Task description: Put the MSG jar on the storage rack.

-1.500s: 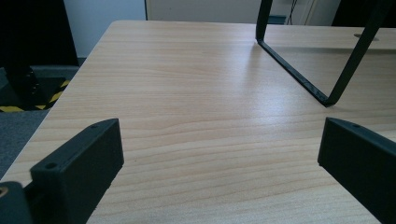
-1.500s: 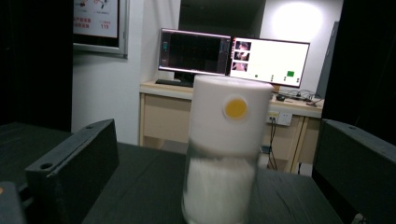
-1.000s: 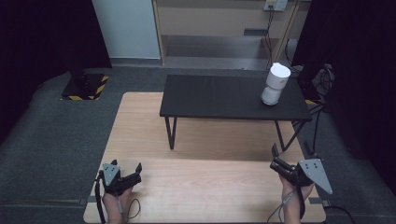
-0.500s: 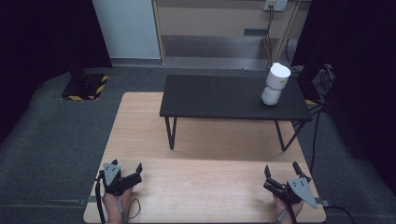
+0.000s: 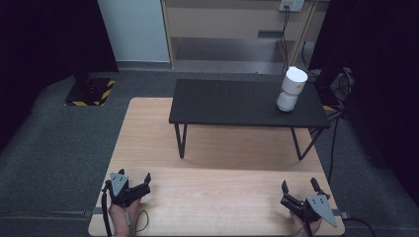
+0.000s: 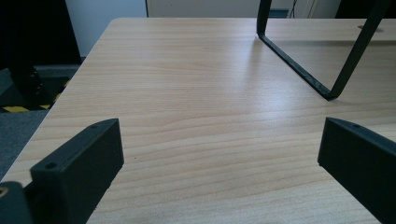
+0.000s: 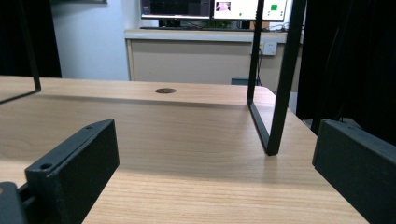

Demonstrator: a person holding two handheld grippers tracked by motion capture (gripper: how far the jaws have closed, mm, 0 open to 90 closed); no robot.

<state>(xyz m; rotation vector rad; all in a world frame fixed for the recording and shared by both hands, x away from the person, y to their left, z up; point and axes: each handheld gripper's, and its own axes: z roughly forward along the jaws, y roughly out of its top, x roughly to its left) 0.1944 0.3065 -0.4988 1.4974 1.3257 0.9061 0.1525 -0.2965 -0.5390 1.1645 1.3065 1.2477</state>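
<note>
A white two-part container [image 5: 290,89] stands upright near the right end of a small black raised table [image 5: 232,103]. That black table rests on a light wooden tabletop [image 5: 217,197]. My left gripper [image 5: 134,179] lies at the front left of the wood, open and empty. My right gripper [image 5: 299,185] sits at the front right corner, also open with nothing in it. In the left gripper view my jaws stand wide apart over bare wood [image 6: 196,116], with a black metal leg [image 6: 299,70] ahead. In the right gripper view a black leg frame [image 7: 273,93] rises close in front.
Dark grey carpet [image 5: 59,143] surrounds the wooden top. A wooden cabinet [image 5: 232,24] and a pale wall panel [image 5: 131,29] stand at the back. Cables [image 5: 341,98] hang by the black table's right end. A yellow-and-black striped base [image 5: 89,91] sits at the back left.
My right gripper has drawn back toward the front edge and settled low at the front right corner. The left gripper has barely moved.
</note>
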